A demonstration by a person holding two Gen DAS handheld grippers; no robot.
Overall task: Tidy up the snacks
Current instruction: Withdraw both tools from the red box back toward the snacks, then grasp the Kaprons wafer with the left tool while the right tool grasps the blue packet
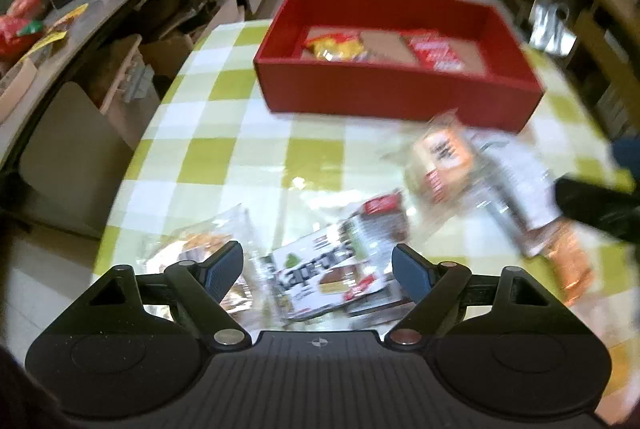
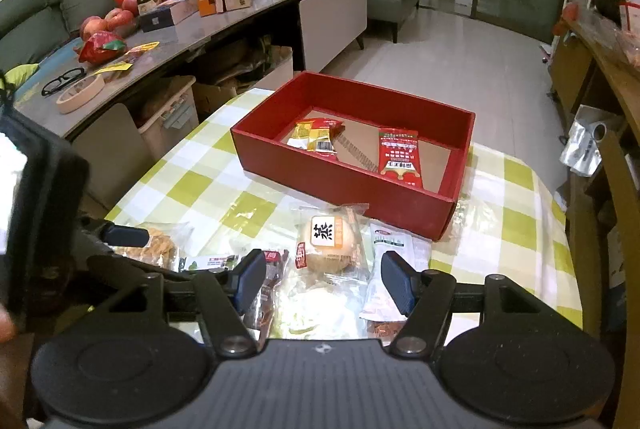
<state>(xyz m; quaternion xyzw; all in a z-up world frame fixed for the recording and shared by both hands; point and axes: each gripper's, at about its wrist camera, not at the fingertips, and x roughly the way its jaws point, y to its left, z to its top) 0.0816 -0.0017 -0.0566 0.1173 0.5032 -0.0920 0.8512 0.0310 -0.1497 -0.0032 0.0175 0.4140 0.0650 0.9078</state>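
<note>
Snacks lie in a loose cluster along the near edge of the green-and-white checked worktop (image 2: 224, 185), with a red rectangular cardboard box (image 2: 340, 185) set toward the far edge and already holding 2 packets: a yellow-and-red crinkled packet (image 2: 318, 136) by its left wall and a long red sachet (image 2: 400, 157) lying right of the middle.

The right gripper (image 2: 324, 283) hovers low over the cluster with its fingers spread and nothing between them. Just ahead of it sits a round bun in a clear wrapper with an orange label (image 2: 330, 245); a white sachet with an orange end (image 2: 390, 275) lies touching it on the right, its long axis running from the near edge toward the box. The red sachet inside the box has its long axis running from the far wall toward the near wall.

The left gripper (image 1: 318, 271) also hangs with fingers spread and empty, above a white-and-brown printed flat packet (image 1: 332, 271) whose long axis slants from near left toward far right. Left of that lies a clear bag of golden fried pieces (image 1: 192, 249). The left view is blurred, so finer detail cannot be read.

Several risks seem likely. The wrappers overlap, so closing on 1 could pinch a neighbour's edge and drag 2 at once. The slick film could slip out during the carry. A firm squeeze could flatten the bun. The 2 grippers work close together and could collide.
</note>
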